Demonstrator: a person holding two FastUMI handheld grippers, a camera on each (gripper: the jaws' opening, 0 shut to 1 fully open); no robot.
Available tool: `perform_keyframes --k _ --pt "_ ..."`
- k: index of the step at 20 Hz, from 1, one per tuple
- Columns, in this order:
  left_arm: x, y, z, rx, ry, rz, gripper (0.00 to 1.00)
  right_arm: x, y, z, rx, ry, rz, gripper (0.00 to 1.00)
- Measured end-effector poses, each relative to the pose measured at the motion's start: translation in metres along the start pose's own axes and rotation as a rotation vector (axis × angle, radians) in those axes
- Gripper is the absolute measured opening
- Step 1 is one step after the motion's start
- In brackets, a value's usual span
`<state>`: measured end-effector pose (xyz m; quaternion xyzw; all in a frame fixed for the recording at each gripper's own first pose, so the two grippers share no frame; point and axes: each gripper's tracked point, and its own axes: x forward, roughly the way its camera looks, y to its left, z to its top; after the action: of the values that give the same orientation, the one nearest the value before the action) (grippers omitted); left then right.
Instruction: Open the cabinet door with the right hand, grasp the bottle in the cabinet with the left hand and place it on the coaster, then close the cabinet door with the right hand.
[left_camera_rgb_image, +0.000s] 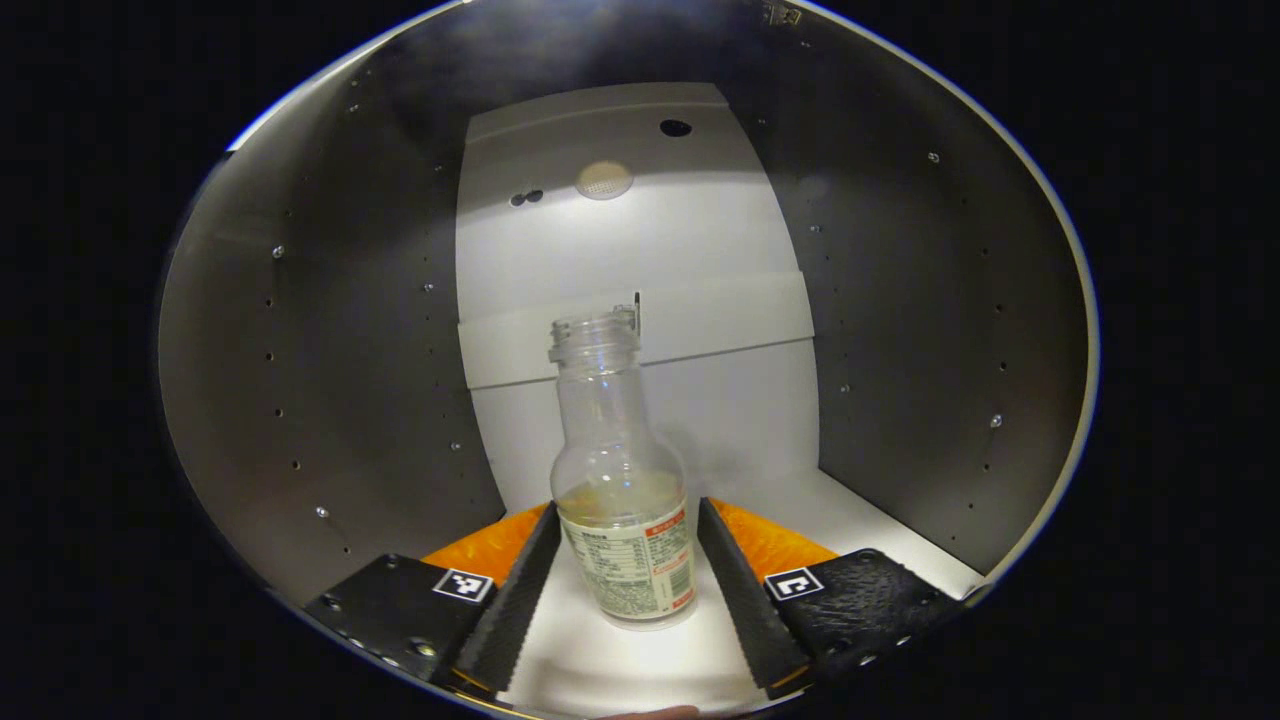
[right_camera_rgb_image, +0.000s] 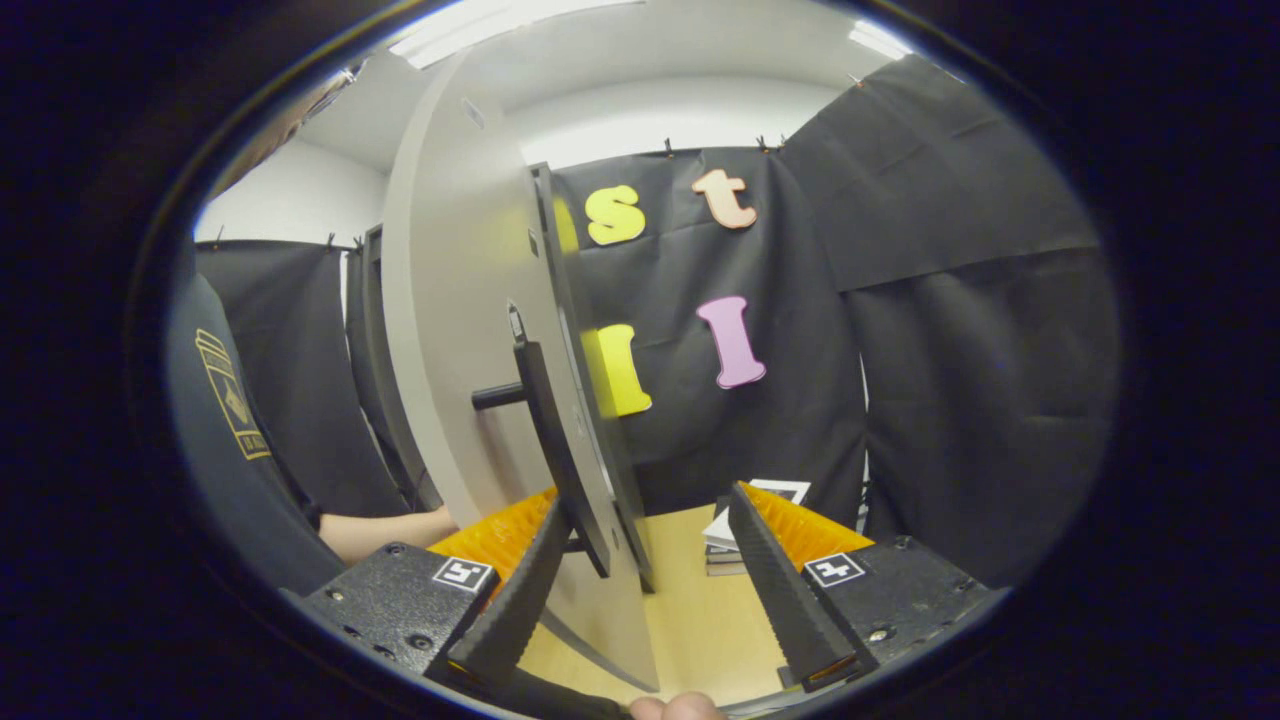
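In the left gripper view, the left hand-held gripper (left_camera_rgb_image: 625, 570) reaches inside the cabinet (left_camera_rgb_image: 330, 380), its jaws spread wide. The clear, uncapped bottle (left_camera_rgb_image: 622, 500) stands upright on the cabinet floor between the fingers, with a gap on each side, so nothing presses it yet. The fingers appear lined up around its labelled lower body, ready to close.

In the right gripper view, the right hand-held gripper (right_camera_rgb_image: 640, 580) is also open. The cabinet door (right_camera_rgb_image: 460, 330) stands swung out, edge-on, with its dark handle (right_camera_rgb_image: 545, 440) just beside the gripper's left finger, probably keeping the door from swinging back. A wooden surface (right_camera_rgb_image: 700, 620) lies beyond.
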<state>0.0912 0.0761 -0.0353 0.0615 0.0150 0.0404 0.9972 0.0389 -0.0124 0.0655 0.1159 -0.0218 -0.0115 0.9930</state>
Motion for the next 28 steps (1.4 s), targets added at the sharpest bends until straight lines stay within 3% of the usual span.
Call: perform_keyframes --k 2,5,6,7,8,9,10,15,21,22,23,24,26,28 --pt "0.003 -0.003 0.004 -0.01 -0.018 -0.003 0.77 0.002 -0.001 -0.001 0.0 -0.003 0.012 0.98" --pt "0.004 0.0 0.005 -0.012 -0.027 0.019 0.76 0.006 -0.003 -0.006 -0.001 0.013 0.035 0.99" --pt "0.003 0.001 0.005 -0.011 -0.027 0.024 0.84 0.007 -0.004 -0.006 0.0 0.016 0.041 0.99" --pt "0.003 0.001 0.007 -0.012 -0.03 0.028 0.74 0.008 -0.005 -0.007 -0.001 0.019 0.047 0.99" --pt "0.002 0.002 0.008 -0.015 -0.033 0.031 0.74 0.01 -0.007 -0.007 0.002 0.02 0.051 0.95" --pt "0.0 0.003 0.01 -0.017 -0.038 0.036 0.84 0.01 -0.01 -0.012 0.003 0.034 0.053 1.0" --pt "-0.002 0.004 0.012 -0.017 -0.042 0.041 0.73 0.011 -0.012 -0.018 0.001 0.057 0.059 1.0" --pt "-0.019 0.012 0.017 -0.012 -0.029 0.085 0.73 0.014 -0.012 -0.015 0.002 0.048 0.138 1.0" --pt "-0.069 0.024 0.039 0.003 -0.067 0.115 0.74 0.028 -0.007 -0.019 0.042 0.073 0.325 1.0" --pt "-0.081 0.028 0.043 0.011 -0.078 0.123 0.63 0.03 -0.006 -0.019 0.05 0.081 0.366 1.0" --pt "-0.094 0.033 0.045 0.018 -0.086 0.135 0.63 0.033 -0.005 -0.02 0.058 0.09 0.407 1.0" --pt "-0.104 0.038 0.045 0.022 -0.086 0.148 0.74 0.034 -0.003 -0.02 0.073 0.096 0.449 1.0" --pt "-0.124 0.049 0.044 0.02 -0.086 0.162 0.63 0.037 -0.001 -0.024 0.119 0.121 0.529 1.0" --pt "-0.143 0.06 0.043 0.02 -0.1 0.174 0.63 0.04 0.002 -0.026 0.166 0.148 0.582 1.0"
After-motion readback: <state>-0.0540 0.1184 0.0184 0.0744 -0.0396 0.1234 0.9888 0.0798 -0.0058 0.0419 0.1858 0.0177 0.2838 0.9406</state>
